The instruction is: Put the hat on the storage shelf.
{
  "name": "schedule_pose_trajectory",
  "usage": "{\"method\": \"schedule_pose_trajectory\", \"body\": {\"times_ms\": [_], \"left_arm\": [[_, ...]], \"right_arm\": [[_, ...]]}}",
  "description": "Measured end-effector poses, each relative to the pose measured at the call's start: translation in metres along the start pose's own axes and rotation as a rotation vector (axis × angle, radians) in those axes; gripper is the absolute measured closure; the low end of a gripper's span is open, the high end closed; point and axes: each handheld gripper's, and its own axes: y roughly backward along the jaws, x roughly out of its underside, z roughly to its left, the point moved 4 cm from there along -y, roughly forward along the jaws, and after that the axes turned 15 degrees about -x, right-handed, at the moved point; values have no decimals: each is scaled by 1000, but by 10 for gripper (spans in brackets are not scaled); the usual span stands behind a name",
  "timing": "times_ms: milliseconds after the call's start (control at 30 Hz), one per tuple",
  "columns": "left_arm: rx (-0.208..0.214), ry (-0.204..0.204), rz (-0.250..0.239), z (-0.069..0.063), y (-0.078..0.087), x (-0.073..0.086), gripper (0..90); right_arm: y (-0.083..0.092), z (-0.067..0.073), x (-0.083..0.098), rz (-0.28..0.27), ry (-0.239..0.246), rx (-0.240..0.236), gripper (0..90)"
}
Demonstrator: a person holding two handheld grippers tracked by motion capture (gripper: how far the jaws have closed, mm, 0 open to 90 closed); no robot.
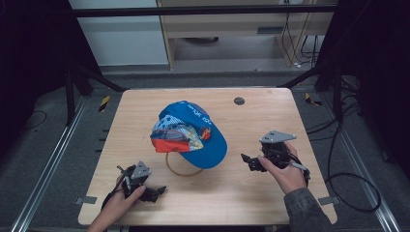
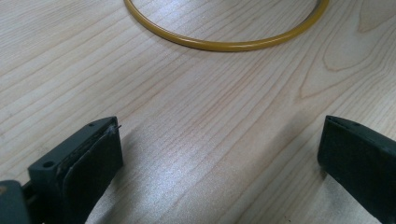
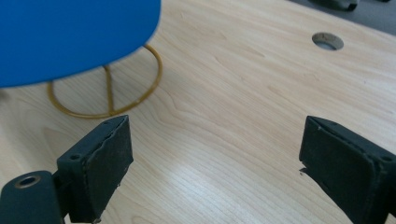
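Note:
A blue cap (image 1: 193, 133) with a patterned red and white side sits on a yellow wire stand (image 1: 181, 168) in the middle of the wooden table (image 1: 251, 193). The stand's ring base (image 2: 224, 44) lies just ahead of my left gripper (image 1: 153, 192), which rests open near the front left edge with nothing between its jaws. To the right of the cap, my right gripper (image 1: 249, 162) is open and empty above the tabletop. Its camera looks at the blue brim (image 3: 70, 37) and the stand's ring (image 3: 107, 93) beneath.
A round dark hole (image 1: 239, 101) is set in the table near its far edge, also seen as the hole (image 3: 328, 41) in the right gripper view. Black frame bars and cables surround the table; a pale cabinet stands beyond.

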Motion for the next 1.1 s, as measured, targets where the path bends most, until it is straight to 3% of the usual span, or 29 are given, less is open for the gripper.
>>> {"method": "schedule_pose_trajectory", "body": {"times_ms": [433,1100], "left_arm": [[0,0,0,0,0,0,0],[0,0,0,0,0,0,0]], "right_arm": [[-22,-18,22,28,-80,22,104],[-57,-19,37,53,-157,2,58]]}}
